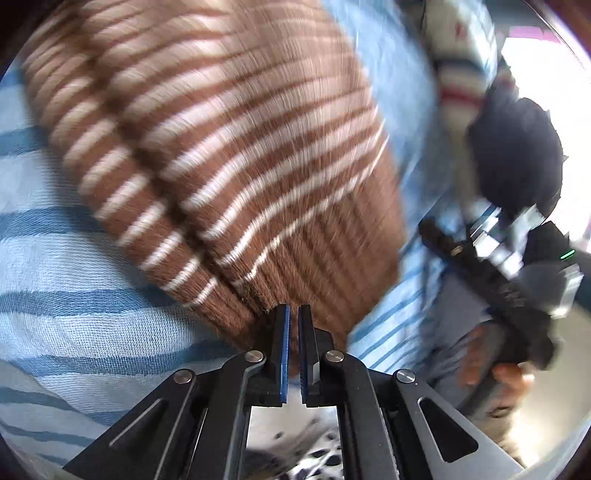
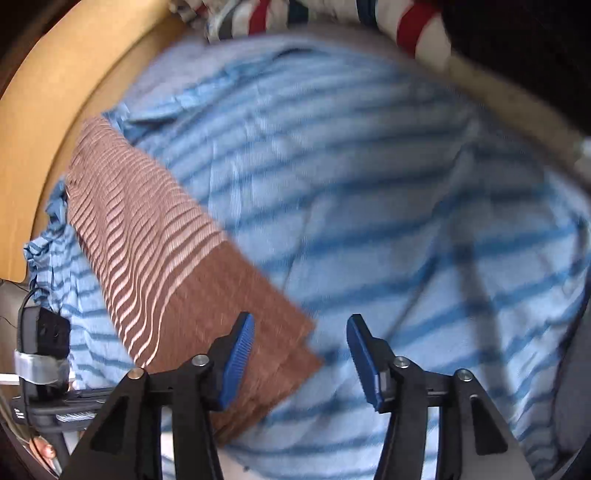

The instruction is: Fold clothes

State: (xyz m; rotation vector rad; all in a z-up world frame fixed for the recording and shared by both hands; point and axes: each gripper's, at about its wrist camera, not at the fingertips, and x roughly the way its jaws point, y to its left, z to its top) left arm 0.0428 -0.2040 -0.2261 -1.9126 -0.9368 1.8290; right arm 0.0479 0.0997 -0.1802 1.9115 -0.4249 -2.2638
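A brown sweater with white stripes lies across a light blue striped cloth. My left gripper is shut on the sweater's ribbed brown hem, and brown knit shows in the thin slit between its blue pads. In the right wrist view the sweater runs as a folded band from upper left down to its plain hem. My right gripper hovers open over the blue striped cloth with nothing between its pads. Its left fingertip overlaps the hem's corner. Both views are blurred.
More clothes, white with red and dark stripes, are piled at the far edge. A tan wooden rim curves along the left. A person's hand holds the other gripper at the right. Spotted fabric shows below my left gripper.
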